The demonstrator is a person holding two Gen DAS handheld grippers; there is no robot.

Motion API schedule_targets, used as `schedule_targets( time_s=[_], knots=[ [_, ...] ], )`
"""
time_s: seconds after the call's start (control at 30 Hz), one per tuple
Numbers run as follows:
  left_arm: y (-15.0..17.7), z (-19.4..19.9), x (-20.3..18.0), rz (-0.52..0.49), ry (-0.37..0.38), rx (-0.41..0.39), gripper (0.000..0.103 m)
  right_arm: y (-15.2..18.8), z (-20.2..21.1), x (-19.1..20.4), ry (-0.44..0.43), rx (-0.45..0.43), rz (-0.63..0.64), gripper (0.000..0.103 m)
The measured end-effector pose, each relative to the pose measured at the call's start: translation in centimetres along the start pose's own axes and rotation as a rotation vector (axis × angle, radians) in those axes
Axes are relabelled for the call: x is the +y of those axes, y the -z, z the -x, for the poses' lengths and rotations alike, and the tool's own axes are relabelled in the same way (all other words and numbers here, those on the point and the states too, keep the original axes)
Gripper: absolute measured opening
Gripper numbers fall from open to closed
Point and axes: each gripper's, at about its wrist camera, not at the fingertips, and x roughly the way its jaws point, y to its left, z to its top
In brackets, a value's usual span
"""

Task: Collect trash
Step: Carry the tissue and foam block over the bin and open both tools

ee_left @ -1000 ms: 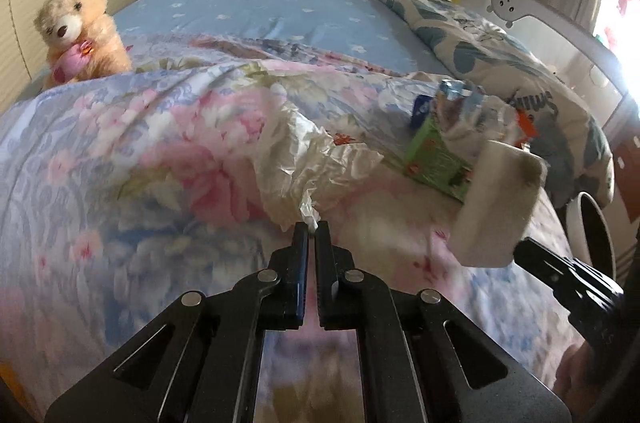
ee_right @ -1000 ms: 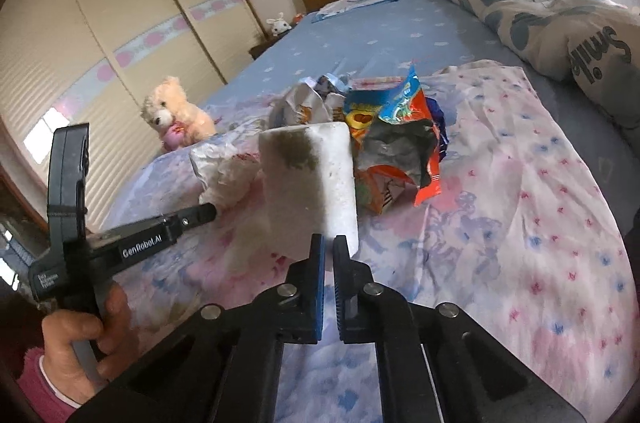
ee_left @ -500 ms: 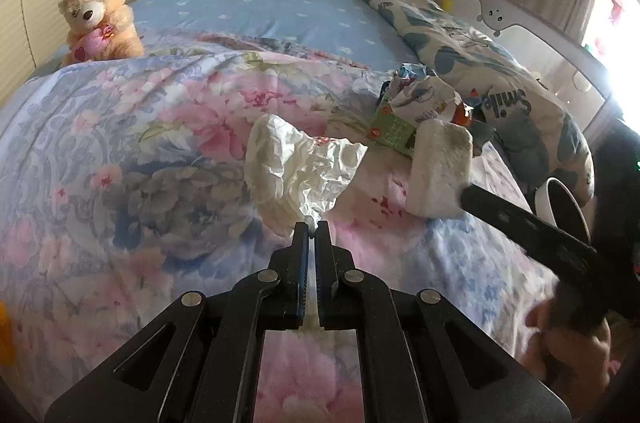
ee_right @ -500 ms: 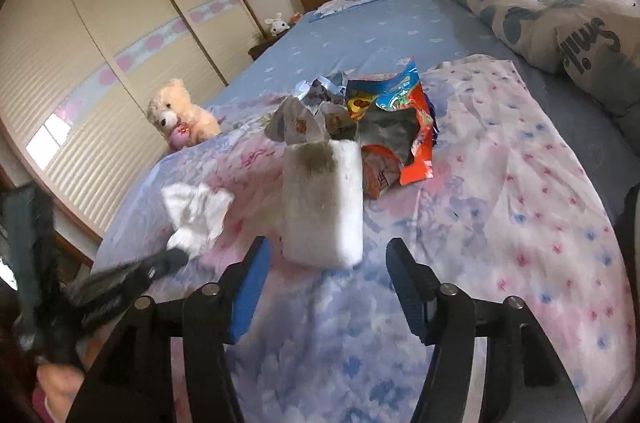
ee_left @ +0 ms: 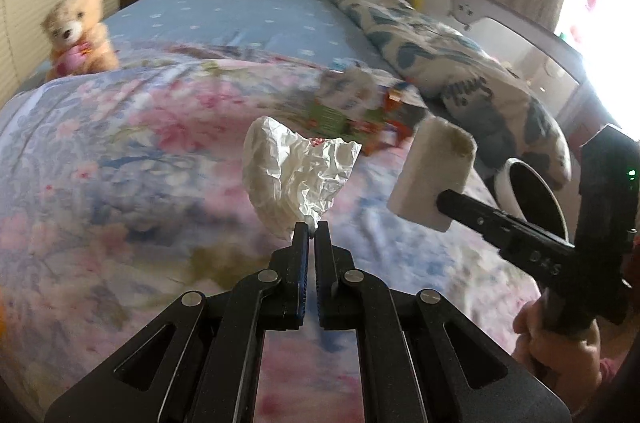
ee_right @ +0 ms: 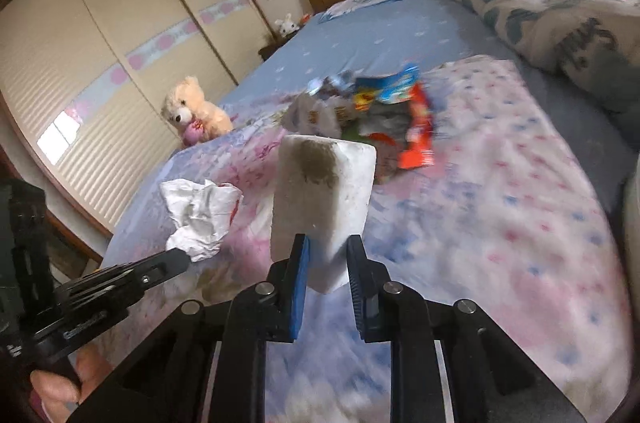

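Above the flowered quilt, from my left wrist camera, my left gripper is clenched on the tail of a crumpled white wrapper, which hangs clear of the bedding. To the right of the wrapper my right gripper reaches in from the side with a white foam block at its tip, stained dark on top. Beyond the wrapper, farther up the quilt, lies a blurred heap of snack packets. A white bin rim shows past the bed's edge, to the right of the block.

From my right wrist camera, the foam block stands upright between my right gripper's fingers, whose jaws are closing; the left pad seems to touch it, and on the right side I cannot tell. Left of the block, the wrapper dangles from my left gripper. The bright packets lie on the quilt behind the block.

I judge this the lifting step: two pieces are up, the heap not yet gathered. Next I should firm the right grip before moving, then carry both towards that bin, if it is the bin, and let go over its mouth.
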Motion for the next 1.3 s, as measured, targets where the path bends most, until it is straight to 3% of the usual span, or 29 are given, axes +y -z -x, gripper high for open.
schedule_targets(
  time_s=[0.37, 0.73, 1.3],
  knots=[
    [1.0, -0.8, -9.9, -0.150, 0.108, 0.027, 0.003, 2.3, 9.1, -6.5, 0.103, -0.083, -0.070, 0.019],
    [1.3, -2.1, -19.5, -0.311, 0.203, 0.051, 0.003, 4.0, 15.5, -13.6, 0.234, -0.145, -0.181, 0.019],
    [0.9, -5.6, -27.5, -0.423, 0.266, 0.106, 0.003, 3.7, 19.0, -20.0, 0.326, -0.182, -0.271, 0.019]
  ],
)
